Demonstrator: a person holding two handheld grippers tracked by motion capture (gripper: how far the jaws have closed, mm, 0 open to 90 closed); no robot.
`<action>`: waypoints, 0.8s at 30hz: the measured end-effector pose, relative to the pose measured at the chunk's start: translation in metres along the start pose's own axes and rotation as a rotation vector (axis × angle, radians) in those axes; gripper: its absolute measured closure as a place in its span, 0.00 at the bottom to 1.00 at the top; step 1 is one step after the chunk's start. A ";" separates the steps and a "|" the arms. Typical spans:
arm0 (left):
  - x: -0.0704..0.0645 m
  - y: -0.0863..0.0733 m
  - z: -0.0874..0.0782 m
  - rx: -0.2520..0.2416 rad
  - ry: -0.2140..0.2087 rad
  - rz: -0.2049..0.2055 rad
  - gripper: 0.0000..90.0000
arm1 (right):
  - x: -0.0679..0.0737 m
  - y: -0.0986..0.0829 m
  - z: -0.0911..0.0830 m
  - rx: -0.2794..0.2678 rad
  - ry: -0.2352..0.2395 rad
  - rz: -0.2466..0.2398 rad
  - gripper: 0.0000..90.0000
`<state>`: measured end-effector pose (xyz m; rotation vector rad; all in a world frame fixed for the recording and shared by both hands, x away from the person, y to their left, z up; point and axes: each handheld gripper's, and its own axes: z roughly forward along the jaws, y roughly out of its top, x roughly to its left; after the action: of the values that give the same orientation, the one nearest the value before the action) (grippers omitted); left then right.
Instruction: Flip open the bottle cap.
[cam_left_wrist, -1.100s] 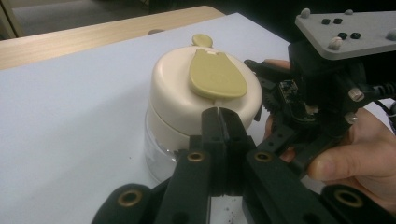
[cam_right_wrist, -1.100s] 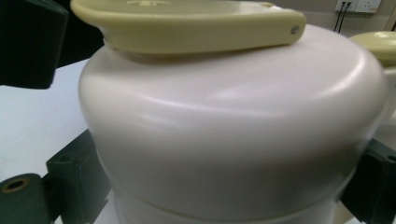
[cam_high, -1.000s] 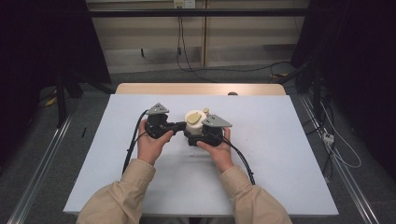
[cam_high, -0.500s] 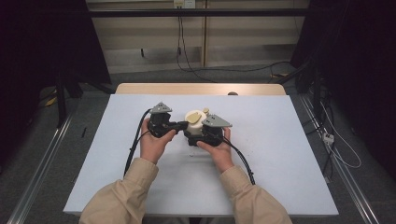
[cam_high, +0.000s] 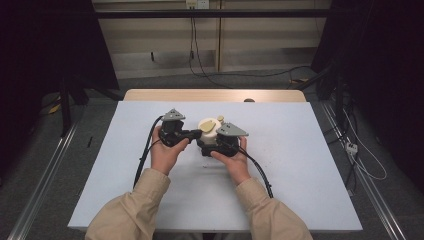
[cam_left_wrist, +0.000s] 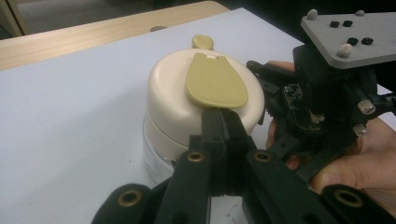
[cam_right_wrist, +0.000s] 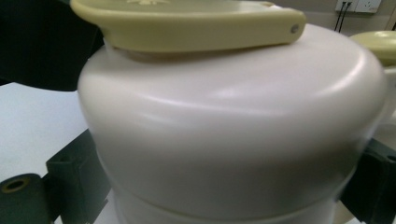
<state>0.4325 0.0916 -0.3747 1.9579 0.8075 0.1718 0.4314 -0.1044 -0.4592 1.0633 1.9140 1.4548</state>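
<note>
A: Cream container (cam_high: 207, 131) sits near the middle of the white table (cam_high: 300, 165), slightly toward the far edge, between the two grippers. Domed cream lid (cam_left_wrist: 173, 88) on top, with a flat olive-yellow flap (cam_left_wrist: 216, 81) lying across it. A small olive-yellow knob (cam_left_wrist: 202, 41) shows at the far end of the flap.

B: Right gripper (cam_high: 216, 145)?

A: Held in the person's right hand (cam_high: 232, 160), on the near right side of the container. In the right gripper view one black jaw stands at each side of the cream body (cam_right_wrist: 233, 140), spread wide enough to take it between them. The picture is too close and blurred to tell whether both jaws touch the wall.

B: Left gripper (cam_left_wrist: 223, 116)?

A: Held in the left hand (cam_high: 165, 155), coming in from the container's left. Jaws pressed together with no gap visible. Their tips sit at the near end of the flap, at the lid's edge. Cannot tell whether the flap's edge is caught between them or the tips only touch it.

B: Container orientation?

A: Upright on the table. Clear lower section (cam_left_wrist: 156, 158) visible under the cream lid in the left gripper view. Flap lies flat on the lid.

B: Anything else?

A: Both sleeves (cam_high: 135, 210) are tan. A cable (cam_high: 145, 155) trails from the left gripper toward the near edge.
</note>
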 end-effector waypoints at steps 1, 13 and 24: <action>0.000 0.000 0.000 -0.002 0.000 -0.005 1.00 | 0.000 0.000 0.000 0.000 0.000 0.001 0.07; -0.001 0.002 0.000 -0.008 0.006 0.000 1.00 | 0.000 0.000 0.000 0.000 0.001 0.002 0.07; -0.002 0.005 -0.001 -0.014 0.015 -0.002 1.00 | 0.000 0.000 0.000 0.001 0.001 0.000 0.07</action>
<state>0.4332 0.0897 -0.3701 1.9446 0.8161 0.1909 0.4315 -0.1045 -0.4591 1.0634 1.9158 1.4554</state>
